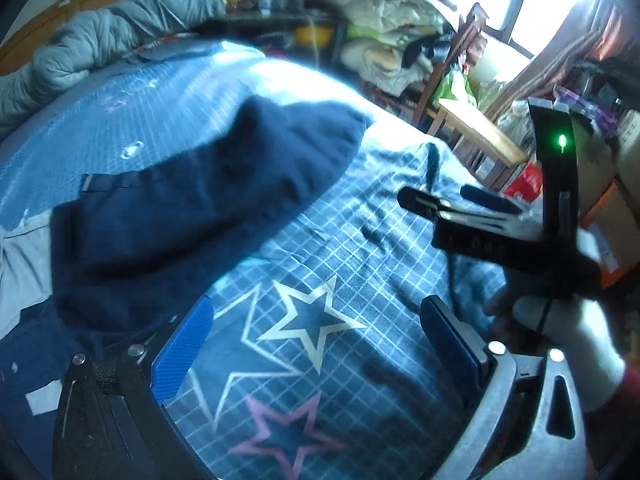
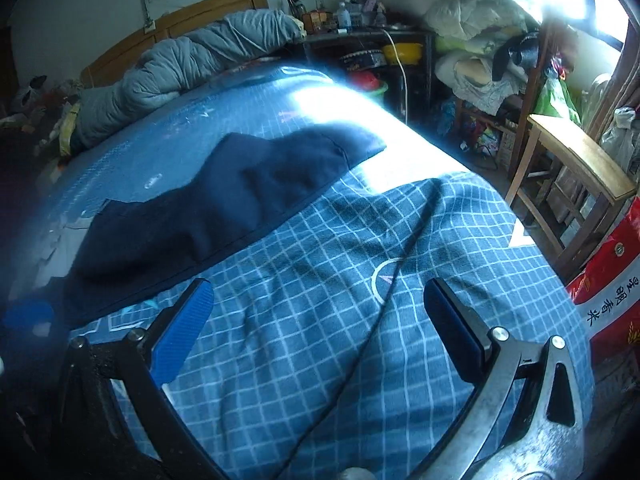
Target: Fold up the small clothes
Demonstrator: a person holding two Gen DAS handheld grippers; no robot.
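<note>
Left wrist view shows the navy garment (image 1: 192, 200) lying soft and limp on the checked bedsheet (image 1: 360, 240), likely light and best pinched at a hem corner, while left gripper (image 1: 316, 336) and right gripper (image 2: 320, 320) both gape wide, empty.

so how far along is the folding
Early or between items. The navy garment lies on the bed sheet, rumpled, seemingly folded once; tidiness is unclear. Nothing in hand: left gripper and right gripper are open over the sheet. Remaining: grasp and finish folding.
</note>
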